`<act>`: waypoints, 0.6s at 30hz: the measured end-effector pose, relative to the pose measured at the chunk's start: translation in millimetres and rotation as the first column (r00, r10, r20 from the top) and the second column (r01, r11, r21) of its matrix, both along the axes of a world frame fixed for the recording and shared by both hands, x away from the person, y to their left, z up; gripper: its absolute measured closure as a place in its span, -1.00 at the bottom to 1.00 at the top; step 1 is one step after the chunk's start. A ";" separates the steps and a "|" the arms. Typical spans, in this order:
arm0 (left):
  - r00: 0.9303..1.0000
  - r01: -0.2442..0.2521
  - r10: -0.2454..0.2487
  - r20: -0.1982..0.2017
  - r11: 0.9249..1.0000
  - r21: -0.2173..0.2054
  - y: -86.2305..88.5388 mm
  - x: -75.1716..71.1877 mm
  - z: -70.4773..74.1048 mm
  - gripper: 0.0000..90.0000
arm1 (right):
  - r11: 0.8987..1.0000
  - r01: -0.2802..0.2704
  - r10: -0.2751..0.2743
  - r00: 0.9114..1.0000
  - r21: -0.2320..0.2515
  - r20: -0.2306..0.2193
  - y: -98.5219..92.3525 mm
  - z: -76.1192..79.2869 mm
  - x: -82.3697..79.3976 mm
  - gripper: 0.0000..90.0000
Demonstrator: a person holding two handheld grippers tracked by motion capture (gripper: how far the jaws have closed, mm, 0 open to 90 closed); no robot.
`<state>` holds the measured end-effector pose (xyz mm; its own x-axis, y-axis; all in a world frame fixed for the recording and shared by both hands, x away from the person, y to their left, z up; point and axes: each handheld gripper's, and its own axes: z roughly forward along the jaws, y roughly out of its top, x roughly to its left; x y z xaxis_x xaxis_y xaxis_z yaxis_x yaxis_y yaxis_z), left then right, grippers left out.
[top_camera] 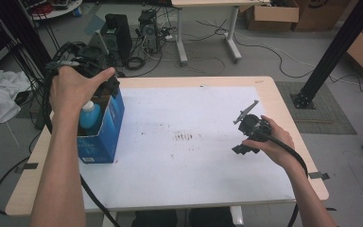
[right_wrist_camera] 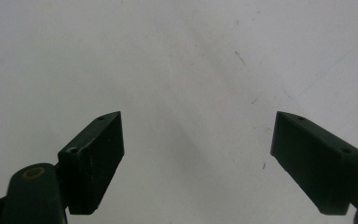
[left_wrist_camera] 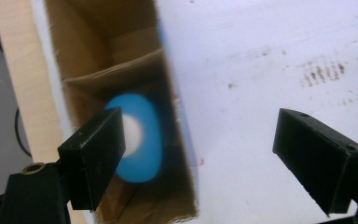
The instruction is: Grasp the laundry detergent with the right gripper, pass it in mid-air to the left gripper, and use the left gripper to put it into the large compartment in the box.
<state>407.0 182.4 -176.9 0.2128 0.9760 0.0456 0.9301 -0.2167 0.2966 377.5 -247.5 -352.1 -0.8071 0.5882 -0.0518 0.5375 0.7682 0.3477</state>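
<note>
From the high view I see my left hand (top_camera: 75,87) holding the left gripper (top_camera: 105,82) over the open top of a blue carton (top_camera: 105,130) that stands at the left edge of the tabletop (top_camera: 194,189). The hand covers most of that gripper, so its jaws are hard to make out here. A blue bottle (top_camera: 90,116) with a white cap stands inside the carton; only its upper part clears the wall. My right hand (top_camera: 274,142) holds the right gripper (top_camera: 243,147) low over the white mat (top_camera: 194,137) on the right side, well apart from the carton.

In the left gripper view the left gripper (left_wrist_camera: 198,154) has its jaws spread wide, gripping nothing. I look down into the carton (left_wrist_camera: 121,51), past a cardboard divider, at the bottle (left_wrist_camera: 142,140), which is blurred; its cap sits partly behind the left-hand jaw. The other jaw hangs over the mat (left_wrist_camera: 261,56) outside the carton. I think the jaws are above the bottle rather than touching it, but the blur leaves that unsure.

In the right gripper view the right gripper (right_wrist_camera: 198,154) also has its jaws spread apart and empty, over bare mat (right_wrist_camera: 182,60) with faint scuffs.
</note>
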 end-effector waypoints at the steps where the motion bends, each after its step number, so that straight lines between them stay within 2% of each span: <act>1: 1.000 0.010 -0.010 0.000 1.000 0.002 -3.9 0.2 0.3 -0.61 | 1.000 0.002 -0.002 1.000 -0.001 -0.002 -0.1 0.0 -0.2 -0.62; 5: 0.997 0.072 -0.072 -0.011 0.997 -0.009 -19.3 1.0 0.8 -0.61 | 1.000 0.003 -0.003 1.000 0.000 -0.003 -1.2 -0.4 -0.3 -0.62; 8: 0.993 0.118 -0.118 -0.012 0.993 -0.024 -31.5 1.7 -0.2 -0.61 | 1.000 0.007 -0.007 1.000 -0.001 -0.006 -2.2 -0.5 -0.5 -0.62; 10: 0.990 0.142 -0.142 -0.015 0.990 -0.018 -40.0 2.2 -1.9 -0.61 | 1.000 0.005 -0.005 1.000 -0.002 -0.005 -3.2 -0.7 -0.4 -0.62; 18: 0.974 0.224 -0.224 -0.029 0.975 -0.013 -69.7 2.3 -18.0 -0.61 | 1.000 0.016 -0.016 1.000 -0.003 -0.003 -4.6 0.1 -2.8 -0.62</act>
<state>409.4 112.6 -195.0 0.4271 0.9038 0.0272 0.8667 -0.4178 0.2725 374.7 -252.0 -352.0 -0.7979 0.6006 -0.0508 0.5507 0.7606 0.3438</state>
